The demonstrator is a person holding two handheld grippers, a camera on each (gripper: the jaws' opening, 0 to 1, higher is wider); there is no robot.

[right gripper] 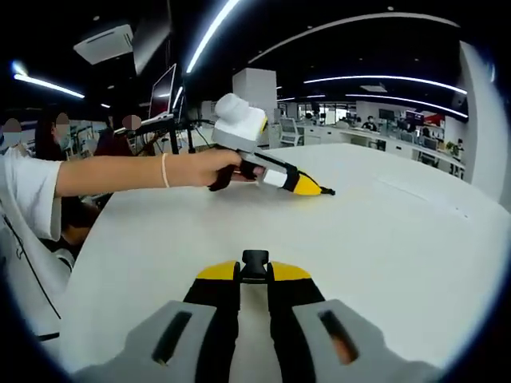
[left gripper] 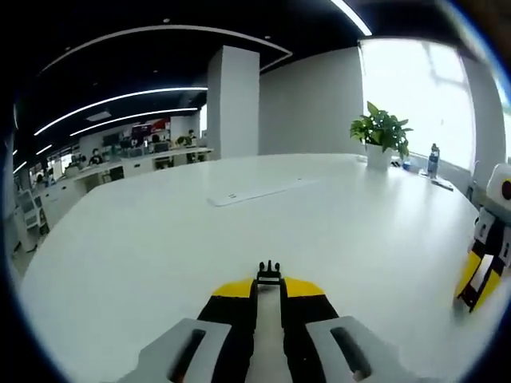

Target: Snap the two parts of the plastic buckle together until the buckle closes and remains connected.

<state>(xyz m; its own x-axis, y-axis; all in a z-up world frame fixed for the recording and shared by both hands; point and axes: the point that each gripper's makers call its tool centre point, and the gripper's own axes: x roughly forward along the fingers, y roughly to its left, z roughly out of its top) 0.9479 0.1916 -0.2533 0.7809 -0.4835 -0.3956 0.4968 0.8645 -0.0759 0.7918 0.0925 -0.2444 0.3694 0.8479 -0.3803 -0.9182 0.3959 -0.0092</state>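
You can see just the tip of each buckle half past your jaws. Your left gripper (left gripper: 268, 281) pinches the pronged buckle part (left gripper: 268, 271), small, black and glossy, over the smooth white table (left gripper: 160, 239). Your right gripper (right gripper: 255, 270) clamps the blocky buckle socket (right gripper: 255, 260). At 12 o'clock in the right gripper view, your hand (right gripper: 209, 167) levels the left gripper.

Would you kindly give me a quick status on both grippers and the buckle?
Left gripper shut on buckle part. Right gripper shut on other buckle part. Parts apart, not yet snapped. White table between them bare.
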